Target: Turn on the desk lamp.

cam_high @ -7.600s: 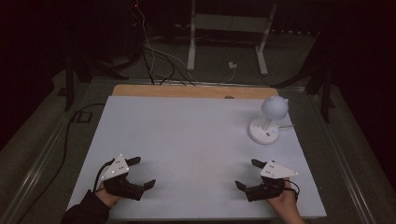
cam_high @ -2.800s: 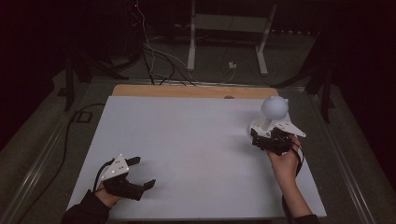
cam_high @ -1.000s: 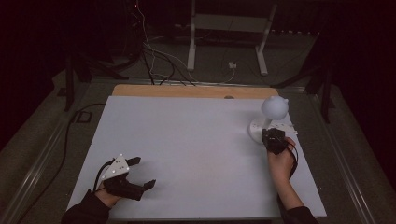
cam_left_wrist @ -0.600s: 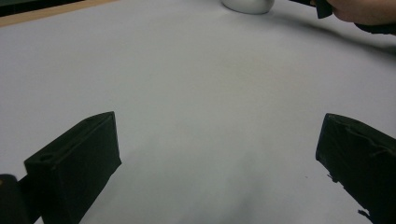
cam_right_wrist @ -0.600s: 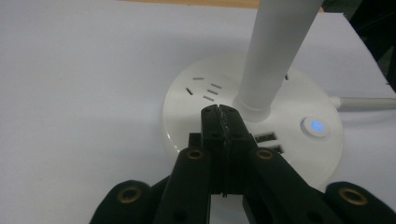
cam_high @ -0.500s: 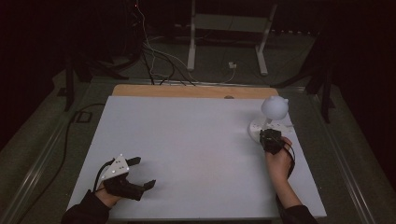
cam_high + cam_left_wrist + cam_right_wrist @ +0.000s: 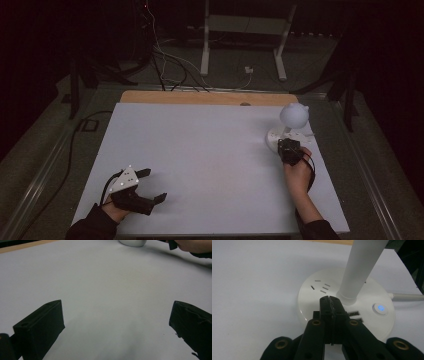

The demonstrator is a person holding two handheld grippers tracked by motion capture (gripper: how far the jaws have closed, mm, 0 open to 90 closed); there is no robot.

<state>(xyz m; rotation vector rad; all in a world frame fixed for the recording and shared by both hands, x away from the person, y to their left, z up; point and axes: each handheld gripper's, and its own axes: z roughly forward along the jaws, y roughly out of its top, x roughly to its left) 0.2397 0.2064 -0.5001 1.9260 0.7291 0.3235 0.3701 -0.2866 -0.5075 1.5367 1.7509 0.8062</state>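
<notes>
Lamp base just ahead of shut, empty right gripper; button off to its right; left gripper open, far

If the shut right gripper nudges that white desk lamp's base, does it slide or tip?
Probably slides: the lamp stands on a broad, flat round base on the smooth white table. Its globe head sits high on a thin stem, so a push up there may rock it. The cord could drag.
</notes>
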